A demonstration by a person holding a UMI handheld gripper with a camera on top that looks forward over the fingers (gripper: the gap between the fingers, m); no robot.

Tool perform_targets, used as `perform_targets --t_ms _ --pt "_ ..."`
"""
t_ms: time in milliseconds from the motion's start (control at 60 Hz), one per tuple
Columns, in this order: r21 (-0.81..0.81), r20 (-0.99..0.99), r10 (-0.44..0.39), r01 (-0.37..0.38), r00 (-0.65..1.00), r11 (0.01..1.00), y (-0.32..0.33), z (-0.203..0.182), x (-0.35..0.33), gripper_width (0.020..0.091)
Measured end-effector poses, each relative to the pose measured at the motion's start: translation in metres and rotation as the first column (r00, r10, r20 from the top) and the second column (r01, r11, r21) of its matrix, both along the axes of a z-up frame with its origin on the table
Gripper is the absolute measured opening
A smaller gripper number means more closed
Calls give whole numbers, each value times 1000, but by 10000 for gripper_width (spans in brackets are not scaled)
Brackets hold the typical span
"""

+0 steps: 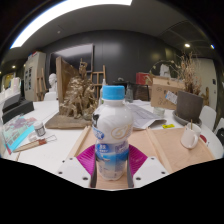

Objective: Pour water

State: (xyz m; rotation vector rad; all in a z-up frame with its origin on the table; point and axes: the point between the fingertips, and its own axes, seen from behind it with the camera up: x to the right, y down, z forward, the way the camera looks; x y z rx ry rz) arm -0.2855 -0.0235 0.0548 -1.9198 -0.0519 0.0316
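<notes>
A clear plastic water bottle (113,130) with a blue cap and a blue-and-white label stands upright between my fingers. My gripper (112,166) is shut on the bottle, with the left pink pad (87,160) and the right pink pad (137,160) pressed against its lower body. The bottle's base is hidden between the fingers. A small white cup (190,136) sits to the right, beyond the fingers, on a wooden board (165,150).
The white table (55,148) holds a wooden model (78,100) at the back left and a colourful book (17,134) with a small jar (40,130) at the left. Papers (146,115) and a dark plant pot (188,103) are behind on the right.
</notes>
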Motion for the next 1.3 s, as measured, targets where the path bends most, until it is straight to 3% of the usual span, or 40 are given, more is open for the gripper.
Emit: perform_targets --t_ms 83,217,383,550,700,917,1050,1300 --pt "-12 -15 13 -14 1000 1000 -1 -1 -1 362" --pt "-26 -88 34 -37 996 999 1 14 2 361" --pt "-3 -416 11 -13 909 1000 18 73 24 359" --pt "-3 -774 -44 65 632 998 45 127 72 358" --pt "-65 -962 -95 122 257 990 67 137 123 356" --pt "-147 -974 -117 152 -196 977 87 123 177 358" --pt "-186 -914 -118 141 -389 972 90 115 197 358" --pt "-212 -882 -143 108 -450 971 96 102 204 358"
